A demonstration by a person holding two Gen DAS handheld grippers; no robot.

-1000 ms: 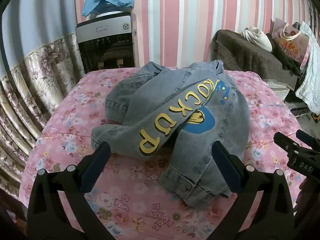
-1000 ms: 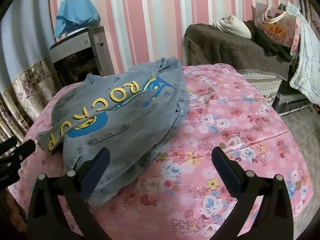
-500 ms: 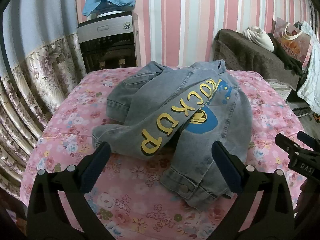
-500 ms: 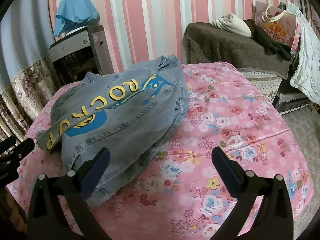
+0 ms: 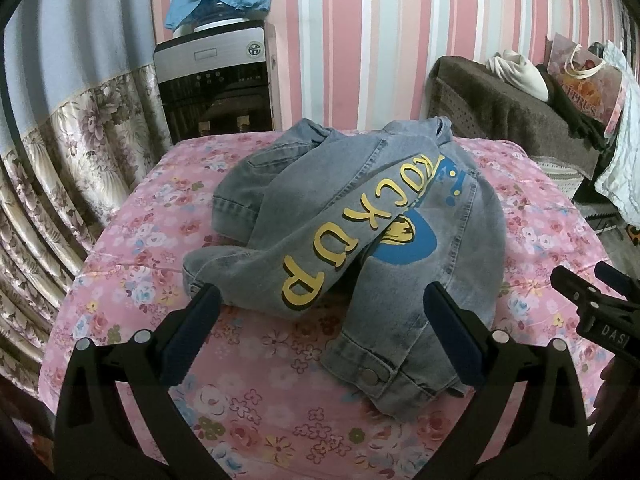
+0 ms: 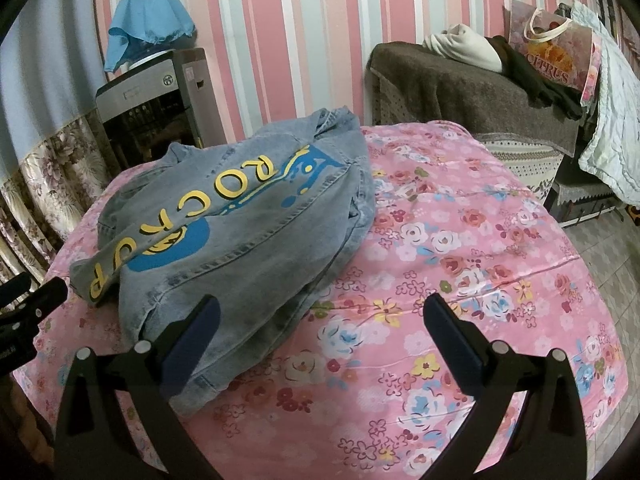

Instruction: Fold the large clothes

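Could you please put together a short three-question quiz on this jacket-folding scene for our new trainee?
1. True or false: the left hand-held gripper is shut on the denim jacket.
2. Multiple choice: what covers the surface under the jacket? A) a plain white sheet B) a pink floral cloth C) bare wood
3. Fill in: the big letters printed along the jacket's sleeve are coloured ______.

Key
1. False: its jaws stand wide open and hold nothing, as do those of the right hand-held gripper.
2. B
3. Yellow
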